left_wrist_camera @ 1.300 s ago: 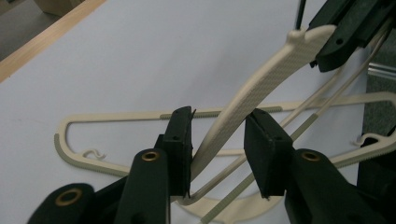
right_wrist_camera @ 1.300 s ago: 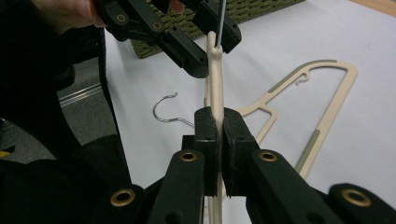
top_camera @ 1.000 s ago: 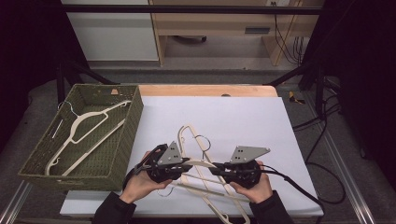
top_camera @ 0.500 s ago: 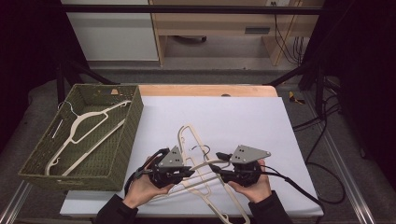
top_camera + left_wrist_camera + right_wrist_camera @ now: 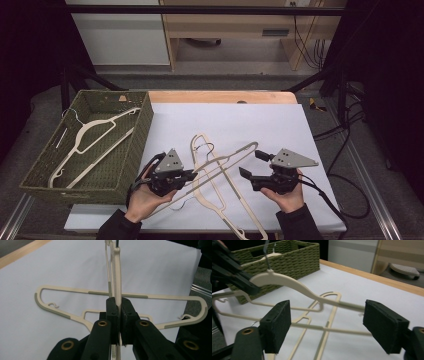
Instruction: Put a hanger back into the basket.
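— Since a second ago, what has moved for us?

— Our right gripper [image 5: 251, 165] has pulled away toward the lower right of the high view and let go of the hanger; a second ago both grippers sat close together on it. Now its jaws stand wide apart in the right gripper view, with nothing between the pads.

— And our left gripper [image 5: 192, 175]?

— Clenched on the lifted hanger [image 5: 227, 156]. In the left gripper view the two pads press on its cream bar, which runs straight up the middle of the frame [image 5: 117, 277].

— Where does that hanger sit?

— At the lower middle of the high view, raised over the white desk [image 5: 280, 125], slanting up toward the right. A second hanger [image 5: 205, 172] lies flat on the desk beneath it, crossing it.

— Anything at the left of the frame?

— A green woven basket [image 5: 145, 122] rests at the desk's left edge, with another cream hanger [image 5: 90, 135] lying inside it. In the right gripper view we see the basket [image 5: 294, 257] at the upper left, behind the held hanger's neck [image 5: 284, 281].
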A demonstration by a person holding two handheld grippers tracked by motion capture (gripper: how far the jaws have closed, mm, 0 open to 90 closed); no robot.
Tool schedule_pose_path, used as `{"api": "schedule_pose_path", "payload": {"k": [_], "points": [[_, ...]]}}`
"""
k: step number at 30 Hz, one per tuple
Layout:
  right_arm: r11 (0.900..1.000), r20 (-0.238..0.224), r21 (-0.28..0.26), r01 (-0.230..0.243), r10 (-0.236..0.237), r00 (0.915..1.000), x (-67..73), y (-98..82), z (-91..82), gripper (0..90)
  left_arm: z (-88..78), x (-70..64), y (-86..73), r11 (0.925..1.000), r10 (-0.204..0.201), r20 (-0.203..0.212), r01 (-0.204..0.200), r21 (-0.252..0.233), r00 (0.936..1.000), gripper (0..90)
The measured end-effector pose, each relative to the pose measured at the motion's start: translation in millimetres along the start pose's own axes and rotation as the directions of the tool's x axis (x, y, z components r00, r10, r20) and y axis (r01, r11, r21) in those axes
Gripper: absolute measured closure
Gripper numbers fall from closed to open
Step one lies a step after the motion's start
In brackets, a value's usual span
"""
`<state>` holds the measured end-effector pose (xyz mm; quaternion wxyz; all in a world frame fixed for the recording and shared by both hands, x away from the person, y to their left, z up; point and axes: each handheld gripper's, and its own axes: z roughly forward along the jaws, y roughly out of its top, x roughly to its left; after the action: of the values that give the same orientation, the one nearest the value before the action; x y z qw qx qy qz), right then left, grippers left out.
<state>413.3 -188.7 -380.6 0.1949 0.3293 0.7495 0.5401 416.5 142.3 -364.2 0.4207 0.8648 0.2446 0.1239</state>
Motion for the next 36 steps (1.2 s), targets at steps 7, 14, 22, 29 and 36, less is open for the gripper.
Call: {"api": "schedule_pose_path", "payload": {"k": [7, 14, 22, 29, 36], "points": [[0.999, 0.029, -0.021, -0.038, 0.039, 0.9988, -13.7, -3.3, -8.1, 17.9, -28.3, 11.1, 9.4, 0.9972, -0.023, -0.033, 0.02, -0.071, 0.9992, 86.6], [0.997, 0.056, -0.038, -0.071, 0.073, 0.9958, -19.3, -4.0, -14.8, 13.2, -63.1, 20.6, 19.3, 0.993, -0.024, -0.068, 0.016, -0.117, 0.9974, 86.6], [0.997, 0.069, -0.039, -0.071, 0.074, 0.9949, -20.5, -3.3, -18.6, 12.1, -99.9, 43.5, 31.1, 0.9884, -0.028, -0.09, 0.014, -0.151, 0.9955, 86.5], [0.997, 0.078, -0.043, -0.068, 0.072, 0.9944, -22.2, -3.7, -19.9, 9.5, -125.8, 68.2, 36.5, 0.9833, -0.047, -0.107, 0.027, -0.18, 0.9932, 86.6], [0.997, 0.086, -0.046, -0.067, 0.071, 0.9938, -22.5, -4.0, -19.9, 8.1, -143.4, 91.2, 35.7, 0.9802, -0.069, -0.137, 0.042, -0.194, 0.9882, 86.5]]}}
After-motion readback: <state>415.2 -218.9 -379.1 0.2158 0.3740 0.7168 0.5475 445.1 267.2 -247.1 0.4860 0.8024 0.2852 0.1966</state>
